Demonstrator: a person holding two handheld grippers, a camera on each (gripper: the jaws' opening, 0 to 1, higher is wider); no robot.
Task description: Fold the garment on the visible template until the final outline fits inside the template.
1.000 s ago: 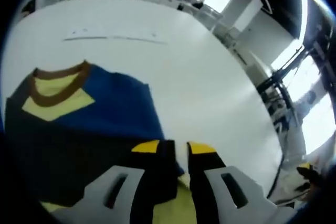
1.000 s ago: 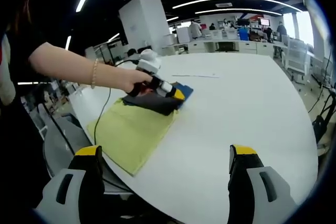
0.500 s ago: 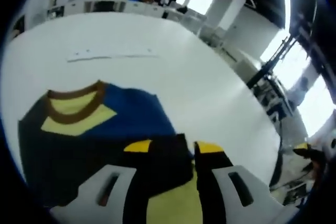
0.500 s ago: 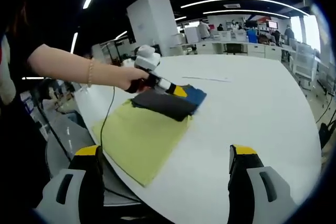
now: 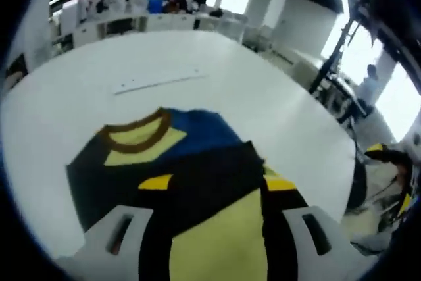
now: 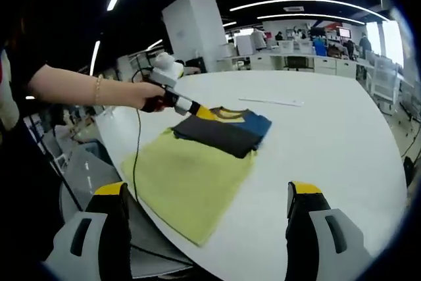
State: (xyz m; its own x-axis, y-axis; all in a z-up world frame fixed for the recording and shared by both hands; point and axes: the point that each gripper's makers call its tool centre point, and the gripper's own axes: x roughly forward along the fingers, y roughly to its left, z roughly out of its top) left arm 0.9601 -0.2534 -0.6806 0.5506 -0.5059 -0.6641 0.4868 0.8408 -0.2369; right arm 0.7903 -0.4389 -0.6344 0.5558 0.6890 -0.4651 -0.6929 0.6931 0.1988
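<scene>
White, round and broad, the table (image 6: 329,136) sits in an open office with strip lights overhead and desks along the far wall. Starting at the tools: the right gripper (image 6: 207,218) hangs back over the near edge of the table, its yellow-tipped jaws spread wide with nothing between them, well apart from the work. The left gripper (image 6: 192,108), held in a person's hand (image 6: 146,95), sits at the garment's far-left edge in the right gripper view; in the left gripper view its own jaws (image 5: 214,182) stand apart over the cloth, and whether they pinch any fabric cannot be told from either view. Beyond the jaws lies the garment (image 6: 223,131), a dark navy and blue top with a brown collar (image 5: 135,131) and a pale yellow inner neck, already folded into a compact block. It rests across the far end of the yellow-green template (image 6: 191,179), a flat rectangular sheet that runs toward the near table edge; the blue side seems to reach past the template's far edge, so the outline probably does not fit inside yet. The fabric looks light, limp and soft: it will drape and slump instead of holding a crease, and stacked layers may slide on each other. A sensible hold would be a pinch through all layers at a corner or folded edge, near the blue overhang, lifting low and laying it over toward the template's middle.
</scene>
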